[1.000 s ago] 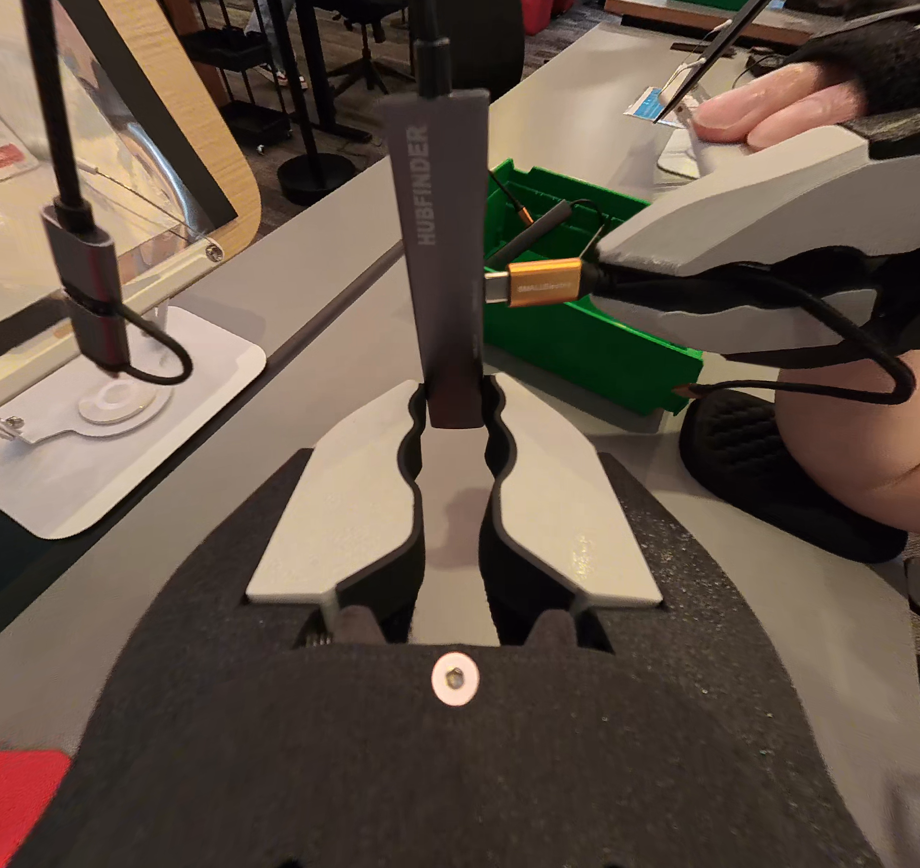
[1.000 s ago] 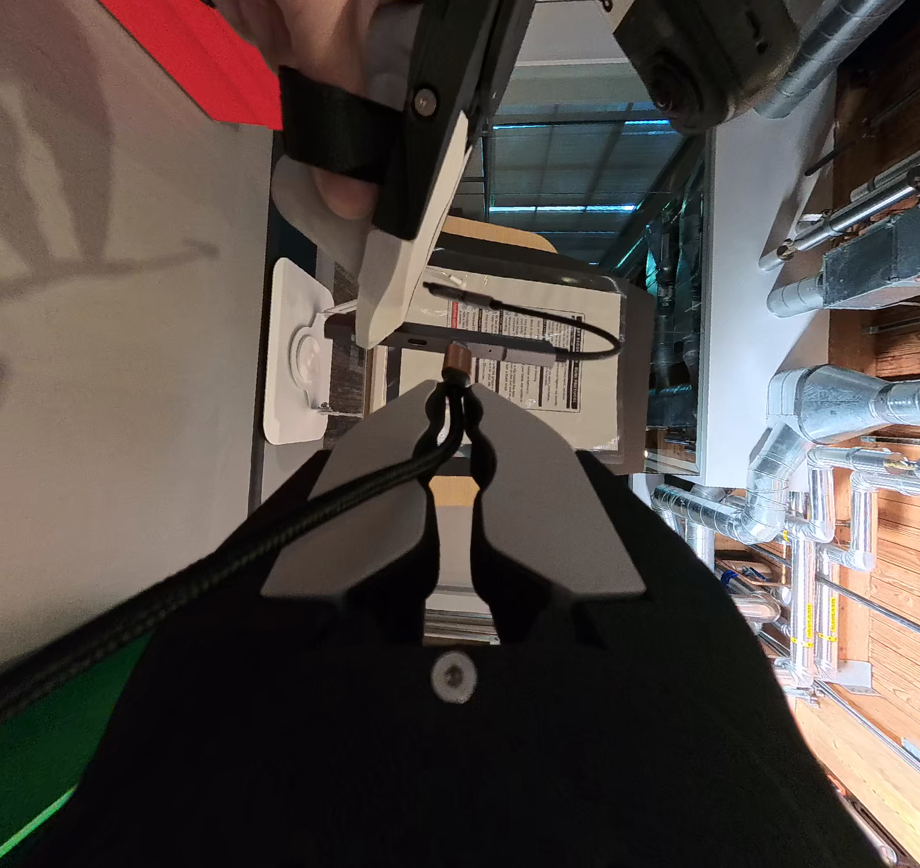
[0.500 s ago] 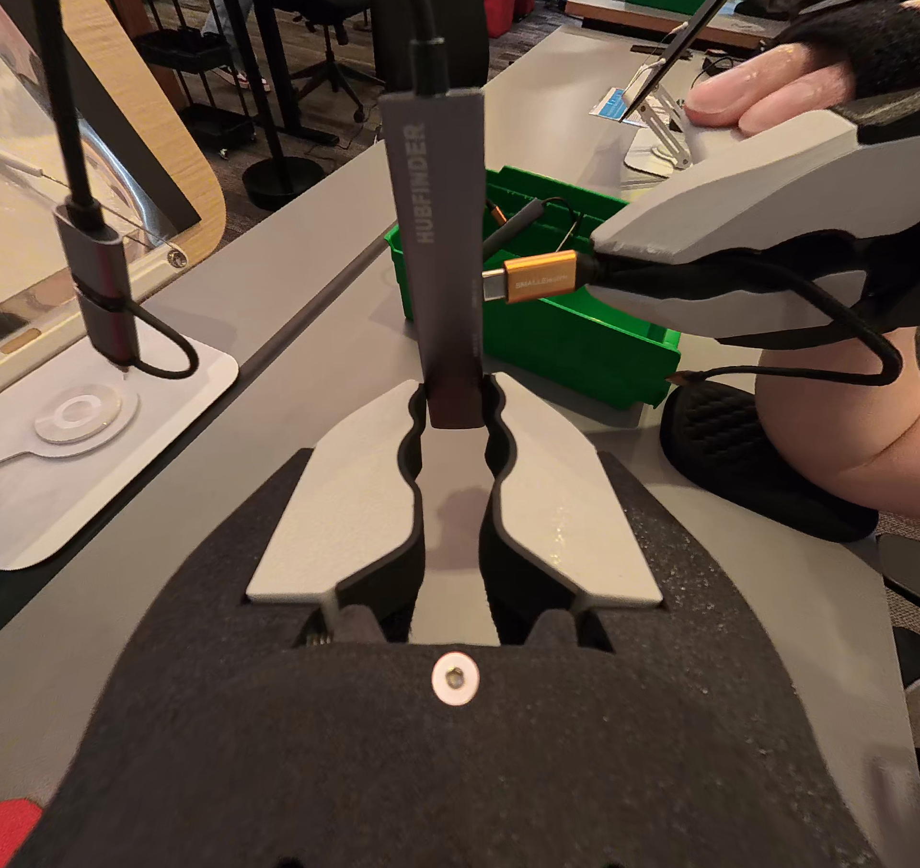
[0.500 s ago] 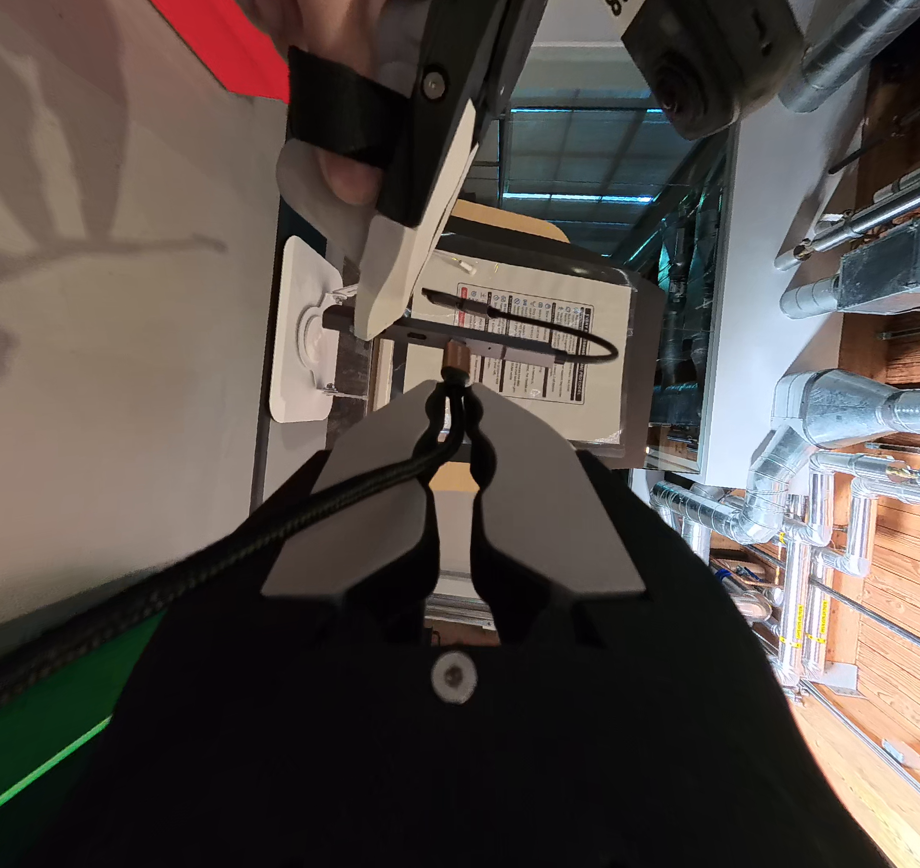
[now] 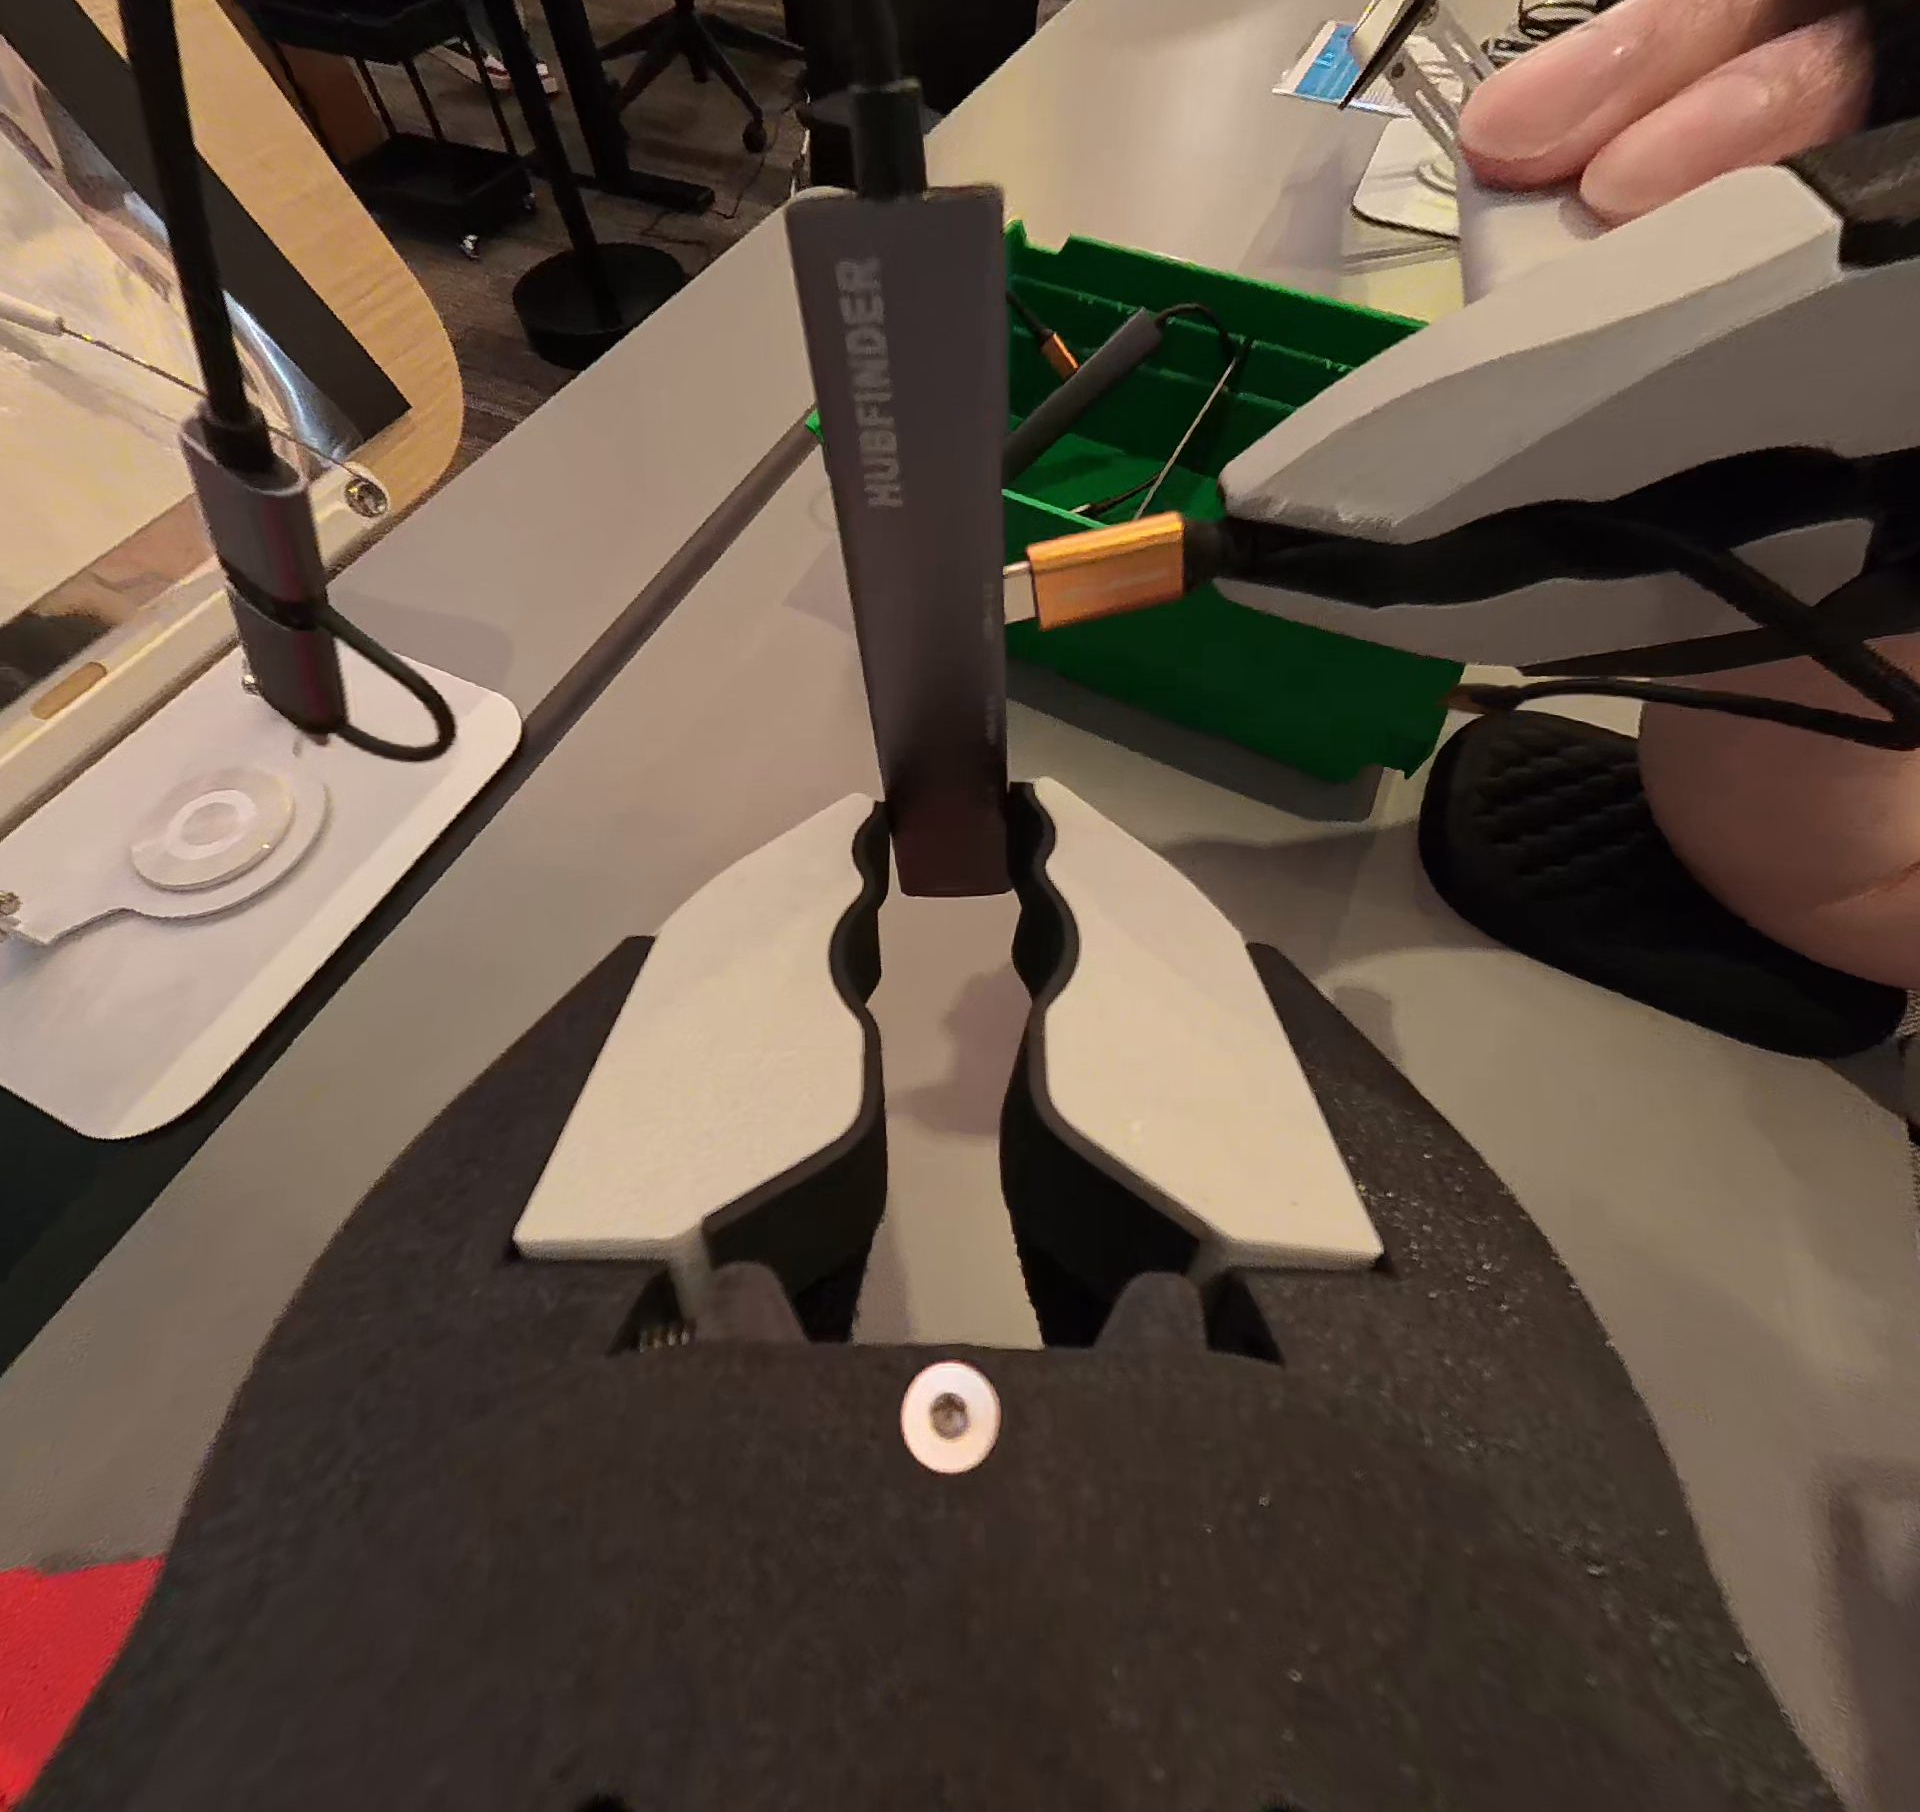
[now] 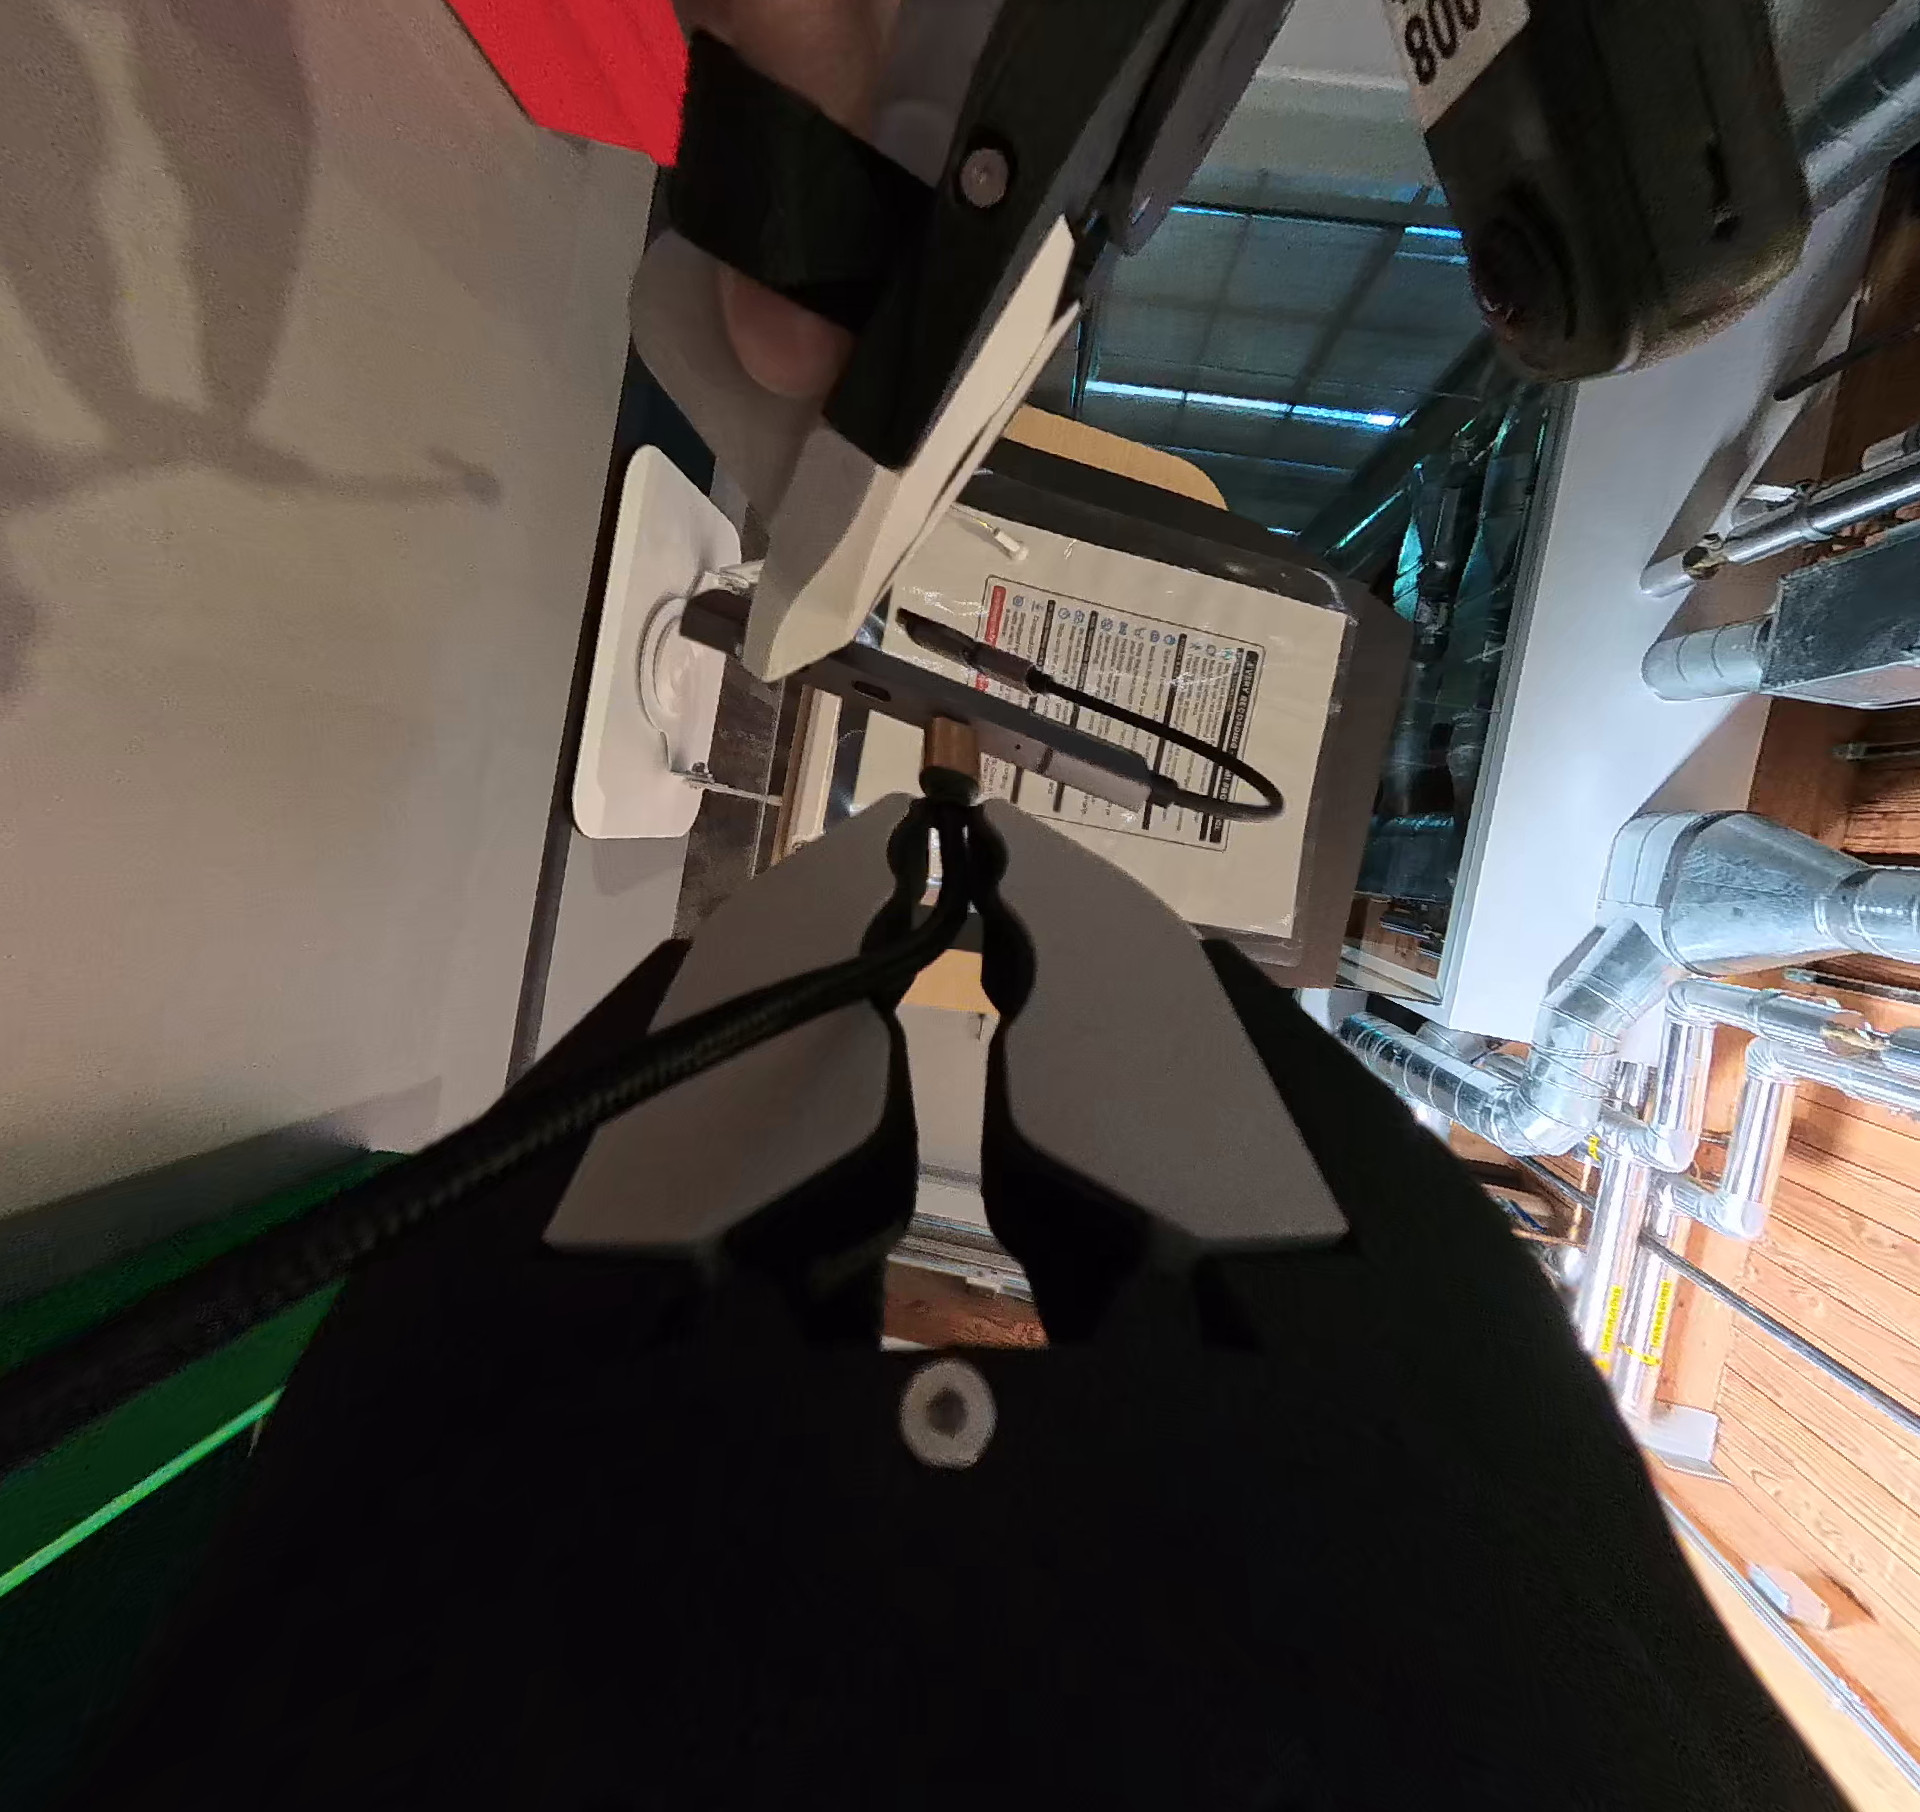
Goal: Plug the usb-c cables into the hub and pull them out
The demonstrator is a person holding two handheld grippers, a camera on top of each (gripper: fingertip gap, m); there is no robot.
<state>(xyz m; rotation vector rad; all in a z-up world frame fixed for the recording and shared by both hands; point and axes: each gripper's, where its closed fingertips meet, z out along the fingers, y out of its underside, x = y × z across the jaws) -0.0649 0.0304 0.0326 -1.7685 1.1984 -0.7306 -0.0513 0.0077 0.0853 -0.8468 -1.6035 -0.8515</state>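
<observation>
My left gripper (image 5: 951, 827) is shut on the lower end of a grey USB hub (image 5: 904, 474) and holds it upright above the table. My right gripper (image 5: 1231, 552) comes in from the right, shut on a black braided cable just behind its orange USB-C plug (image 5: 1107, 569). The plug's metal tip is at the hub's right side edge, and only a short bit of it shows. In the right wrist view my right gripper (image 6: 940, 817) pinches the cable (image 6: 727, 1024). The plug (image 6: 951, 739) meets the hub (image 6: 914, 687), whose end the left gripper (image 6: 805, 635) holds.
A green bin (image 5: 1195, 661) holding more cables sits behind the hub. A second grey adapter (image 5: 265, 557) with a looped cable hangs over a white stand base (image 5: 208, 827) at left. A black padded rest (image 5: 1621, 879) lies under the person's arm at right. Left tips to right tips: about 6 cm.
The orange plug has moved left toward the hub, and less of its metal tip shows. Both grippers stay shut. The hub has barely moved.
</observation>
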